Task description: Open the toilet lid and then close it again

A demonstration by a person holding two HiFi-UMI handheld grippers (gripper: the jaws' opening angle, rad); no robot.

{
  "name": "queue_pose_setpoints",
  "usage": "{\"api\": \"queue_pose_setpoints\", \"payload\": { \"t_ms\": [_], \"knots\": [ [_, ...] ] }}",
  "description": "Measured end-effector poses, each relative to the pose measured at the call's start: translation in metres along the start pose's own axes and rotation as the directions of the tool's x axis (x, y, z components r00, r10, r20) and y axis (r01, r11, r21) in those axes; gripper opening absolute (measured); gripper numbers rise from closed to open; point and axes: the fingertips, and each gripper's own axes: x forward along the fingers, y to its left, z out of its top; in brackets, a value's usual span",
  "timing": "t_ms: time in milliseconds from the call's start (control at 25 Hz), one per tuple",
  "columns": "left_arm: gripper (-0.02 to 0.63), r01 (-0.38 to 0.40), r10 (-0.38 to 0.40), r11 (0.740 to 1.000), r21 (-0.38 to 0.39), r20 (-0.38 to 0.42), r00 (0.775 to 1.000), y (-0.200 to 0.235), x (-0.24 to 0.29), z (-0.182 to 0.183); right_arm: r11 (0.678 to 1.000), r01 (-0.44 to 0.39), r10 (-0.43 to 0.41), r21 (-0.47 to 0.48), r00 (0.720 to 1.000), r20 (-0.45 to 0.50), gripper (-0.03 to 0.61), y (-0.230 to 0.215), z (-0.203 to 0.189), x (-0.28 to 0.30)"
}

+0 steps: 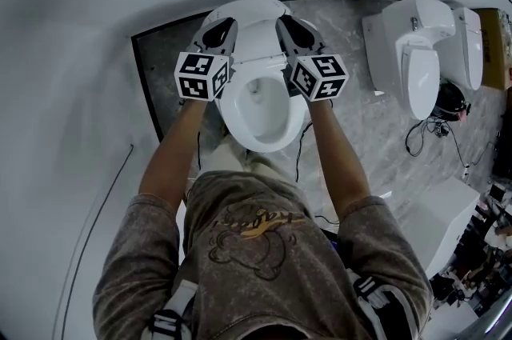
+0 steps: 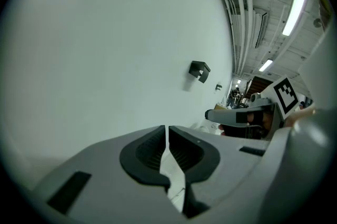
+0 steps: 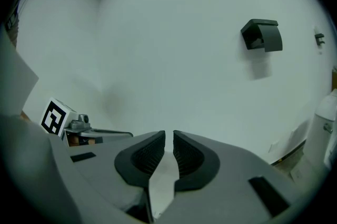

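A white toilet [image 1: 264, 118] stands against the wall with its seat ring down and the bowl showing. Its lid [image 1: 250, 17] is raised toward the wall. My left gripper [image 1: 219, 26] sits on the lid's left edge and my right gripper [image 1: 291, 26] on its right edge. In the left gripper view the jaws [image 2: 167, 137] stand almost together with a thin white strip of the lid [image 2: 172, 178] between them. The right gripper [image 3: 169, 145] likewise pinches a white lid edge [image 3: 160, 183]. The right gripper's marker cube [image 2: 286, 94] shows beyond.
A second white toilet [image 1: 428, 58] stands to the right, with a black cable [image 1: 420, 137] on the marble floor and a white box [image 1: 444, 214] nearer me. The white wall lies straight ahead, carrying a black bracket [image 3: 261, 35] [image 2: 199, 70].
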Motion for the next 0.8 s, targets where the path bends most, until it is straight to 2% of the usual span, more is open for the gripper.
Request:
{"api": "queue_pose_setpoints", "payload": {
  "t_ms": [240,360,800],
  "knots": [
    [0.012,0.020,-0.019,1.000,0.012,-0.074,0.997,0.001,0.021,-0.012,0.999,0.037,-0.036,0.003,0.996,-0.083,0.044,-0.018,-0.007,0.021],
    [0.011,0.025,-0.025,1.000,-0.007,-0.065,0.998,0.001,0.020,-0.015,1.000,0.029,-0.028,0.003,0.993,-0.111,0.046,-0.015,-0.014,0.025],
    [0.009,0.070,-0.072,0.997,-0.030,-0.056,0.996,-0.025,-0.003,-0.023,0.999,0.041,-0.042,-0.007,0.996,-0.085,0.044,-0.002,-0.021,-0.004]
  ]
}}
